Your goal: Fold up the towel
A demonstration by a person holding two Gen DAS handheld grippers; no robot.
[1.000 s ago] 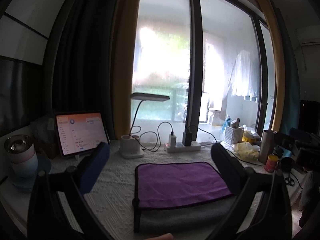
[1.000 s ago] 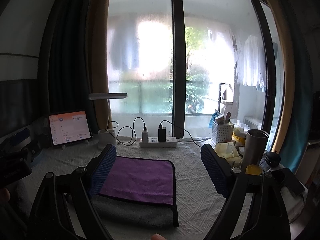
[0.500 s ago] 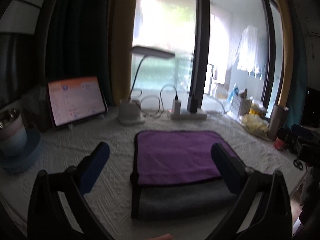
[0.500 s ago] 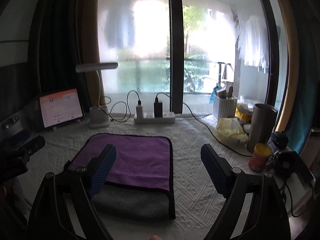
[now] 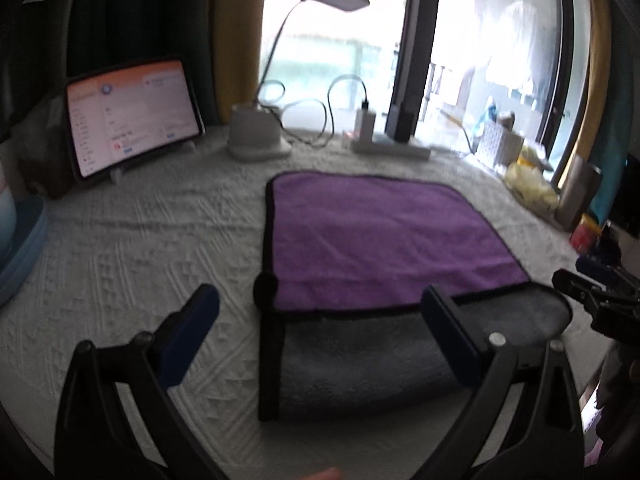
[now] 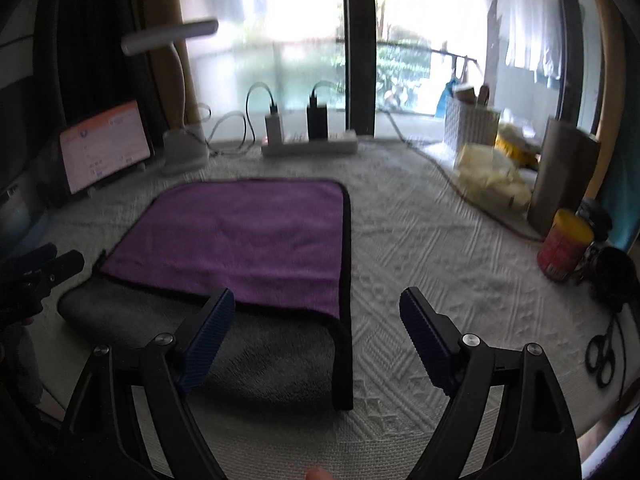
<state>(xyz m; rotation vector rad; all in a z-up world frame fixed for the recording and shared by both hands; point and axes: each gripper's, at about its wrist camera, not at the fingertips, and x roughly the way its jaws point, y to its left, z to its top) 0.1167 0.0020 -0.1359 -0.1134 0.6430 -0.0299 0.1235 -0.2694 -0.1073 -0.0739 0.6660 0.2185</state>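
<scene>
Towel (image 5: 384, 232) flat on white tablecloth (image 5: 132, 248), long axis left-right, grey strip nearest, left gripper (image 5: 320, 312) and right gripper (image 6: 316, 312) both spread wide, tablet (image 5: 132, 120) far left, power strip (image 6: 308, 144) beyond.

Tablet (image 5: 132, 116), lamp (image 5: 260, 136), power strip (image 6: 308, 142), can (image 6: 564, 244).

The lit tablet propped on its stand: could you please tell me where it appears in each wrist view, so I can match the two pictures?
Left wrist view: the lit tablet on its stand sits at upper left, left of the white desk lamp base.
Right wrist view: the tablet is smaller, at the left edge, again left of the lamp base.
Shared landmark: the purple towel with black trim, lying in front of both.
</scene>
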